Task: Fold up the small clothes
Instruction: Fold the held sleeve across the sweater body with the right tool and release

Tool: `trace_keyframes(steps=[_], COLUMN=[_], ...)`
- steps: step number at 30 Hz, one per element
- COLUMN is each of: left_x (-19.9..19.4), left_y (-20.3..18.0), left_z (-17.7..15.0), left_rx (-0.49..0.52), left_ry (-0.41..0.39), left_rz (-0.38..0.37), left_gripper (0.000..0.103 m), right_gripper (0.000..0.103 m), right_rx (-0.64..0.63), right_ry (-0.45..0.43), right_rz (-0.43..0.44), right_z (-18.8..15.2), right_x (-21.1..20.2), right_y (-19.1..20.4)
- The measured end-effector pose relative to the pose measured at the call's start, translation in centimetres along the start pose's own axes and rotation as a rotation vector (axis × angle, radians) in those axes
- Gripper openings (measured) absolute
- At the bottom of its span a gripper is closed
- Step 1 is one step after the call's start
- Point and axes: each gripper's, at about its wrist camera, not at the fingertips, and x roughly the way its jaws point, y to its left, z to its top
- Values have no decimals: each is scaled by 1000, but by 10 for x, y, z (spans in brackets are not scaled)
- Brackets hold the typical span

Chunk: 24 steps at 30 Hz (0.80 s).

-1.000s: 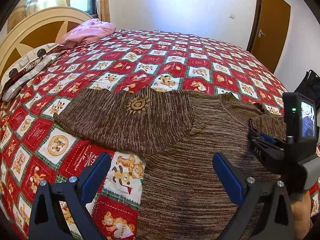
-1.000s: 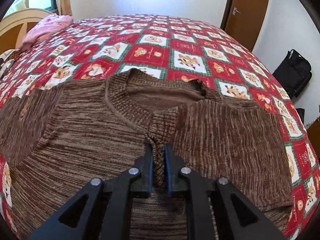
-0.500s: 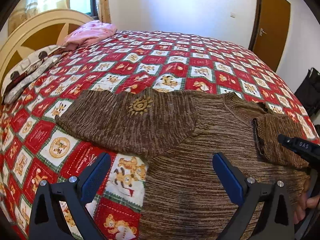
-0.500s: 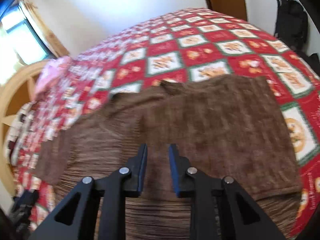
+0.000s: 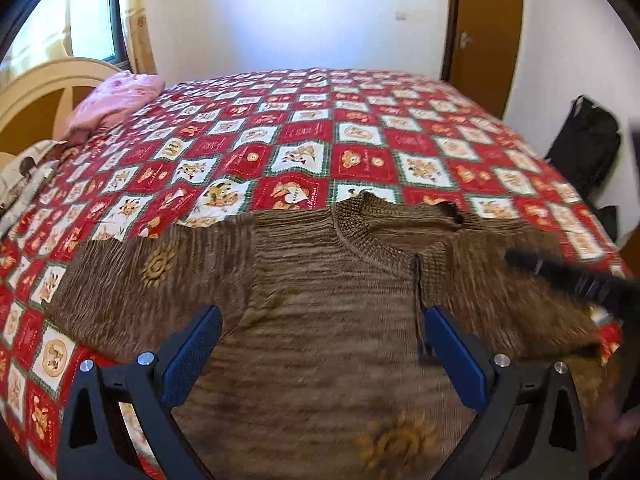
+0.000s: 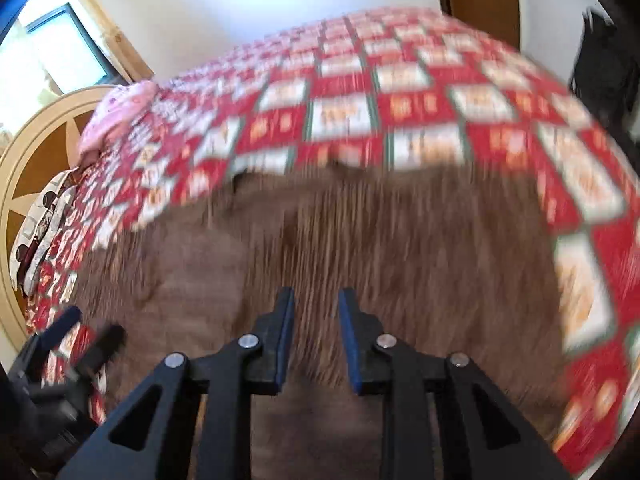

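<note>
Brown knit sweater lies spread flat on the red-and-white patchwork bedspread, collar away from the cameras, one sleeve out to the left with a sun emblem on it. Left gripper hovers over the sweater's body, jaws wide apart, nothing between the blue pads; the front placket runs down just inside its right finger. Right gripper sits above the sweater too, jaws parted by a narrow gap, no fabric between them. Left wrist view is sharp: shows collar ribbing, a second sun emblem near the hem, pink cloth by the headboard, black bag far right. Right wrist view is motion-blurred, knit detail unreadable, but it catches the left gripper at lower left, and the headboard.
</note>
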Motion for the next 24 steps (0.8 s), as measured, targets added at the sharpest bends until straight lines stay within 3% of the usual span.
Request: trace_keyframes(steps=[3,6,9,10,13,16,17,21,24], left_x=[24,44,58,56,54,54,54,57,59], left_y=[-14,-23,-20,-19,-22,-24,-24,-26,-25], left_z=[-2,-10,-23,-26,-30,-31,-32,-31,-30], left_rx=[-11,-14,-78,-91,-90,-92,-94,-91,-90], left_ry=[46,101,164,145,125,117,115,111,109], left_rz=[13,39,33,35,48,61,65,77,79], left_gripper=[102,102,102,102,102,102,102,102,102], right_gripper=[45,45,45,47,66,70,68,25,17], right_rx=[-76,-150,-211,-249,-378,-431,-431,-421,-451], right_ry=[-27,4,43,53,77,88,82,115,109], right_rz=[13,19,56,46,10,-15,-5,43,15], right_z=[34,53,52,51,41,35,34,33,28], right_x=[8,32,51,59,79,87,85,78,68], right_y=[-3,-3,2,7,23,21,19,14,19])
